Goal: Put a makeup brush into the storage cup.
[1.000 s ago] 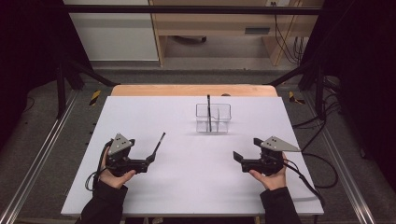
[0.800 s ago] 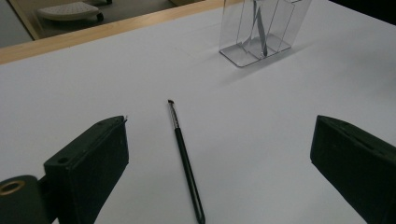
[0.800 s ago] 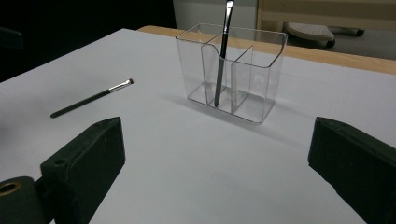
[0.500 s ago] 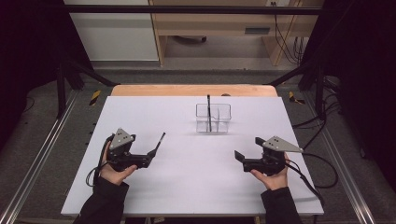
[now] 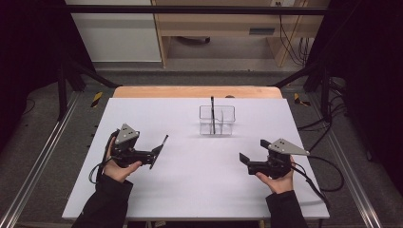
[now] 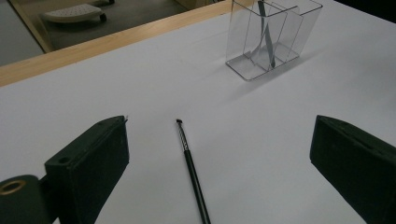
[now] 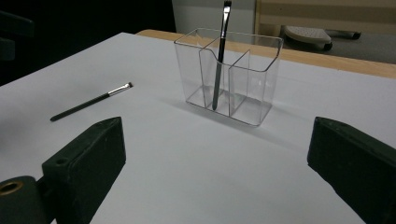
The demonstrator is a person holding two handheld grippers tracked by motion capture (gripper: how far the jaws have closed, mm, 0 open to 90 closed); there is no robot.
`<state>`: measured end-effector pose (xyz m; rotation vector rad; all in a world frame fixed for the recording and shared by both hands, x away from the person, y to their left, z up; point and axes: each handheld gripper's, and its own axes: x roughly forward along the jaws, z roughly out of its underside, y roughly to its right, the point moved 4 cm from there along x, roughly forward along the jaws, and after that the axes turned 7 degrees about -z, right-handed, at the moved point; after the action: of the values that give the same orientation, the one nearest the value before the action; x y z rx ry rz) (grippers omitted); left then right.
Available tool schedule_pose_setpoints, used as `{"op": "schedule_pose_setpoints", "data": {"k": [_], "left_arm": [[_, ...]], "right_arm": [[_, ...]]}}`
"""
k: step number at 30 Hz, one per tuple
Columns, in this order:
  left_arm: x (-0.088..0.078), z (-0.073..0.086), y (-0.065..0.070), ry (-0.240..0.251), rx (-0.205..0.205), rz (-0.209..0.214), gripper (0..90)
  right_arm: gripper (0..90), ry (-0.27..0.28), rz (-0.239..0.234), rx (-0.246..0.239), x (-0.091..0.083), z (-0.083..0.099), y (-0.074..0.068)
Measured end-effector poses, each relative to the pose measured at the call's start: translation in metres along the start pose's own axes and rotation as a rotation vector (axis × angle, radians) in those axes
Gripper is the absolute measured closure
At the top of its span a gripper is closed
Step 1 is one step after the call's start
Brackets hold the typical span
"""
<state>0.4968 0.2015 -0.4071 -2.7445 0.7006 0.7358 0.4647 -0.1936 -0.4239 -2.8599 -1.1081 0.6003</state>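
The brush (image 6: 190,166) lies flat on the white table (image 5: 190,190), long axis running near-to-far, tip aimed toward the far side and slightly right. It sits between the left gripper (image 5: 153,154)'s jaws, which stand wide apart with nothing held and touch no part of it. Over on the right, the right gripper (image 5: 244,159) is just as wide and empty, well apart from the brush. At the far middle, a clear holder (image 5: 217,119) with 3 compartments keeps 1 upright brush (image 7: 220,56). No writing readable.
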Motion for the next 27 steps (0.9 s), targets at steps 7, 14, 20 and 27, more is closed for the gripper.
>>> {"op": "schedule_pose_setpoints", "data": {"k": [7, 14, 20, 27], "left_arm": [[0.006, -0.008, 0.0, -0.013, 0.01, -0.005, 4.1], [0.014, -0.012, 0.002, -0.031, 0.026, -0.006, 4.1], [0.023, -0.012, 0.004, -0.057, 0.039, -0.002, 4.1], [0.033, -0.012, 0.004, -0.088, 0.041, 0.001, 4.2]], "right_arm": [[5.7, 0.008, -0.002, -0.005, -0.001, -0.001, 0.0], [5.9, 0.009, 0.005, -0.008, -0.002, -0.001, 0.0], [6.3, 0.01, 0.009, -0.017, -0.003, -0.002, 0.0], [6.4, 0.005, 0.003, -0.017, -0.002, -0.002, -0.001]]}}
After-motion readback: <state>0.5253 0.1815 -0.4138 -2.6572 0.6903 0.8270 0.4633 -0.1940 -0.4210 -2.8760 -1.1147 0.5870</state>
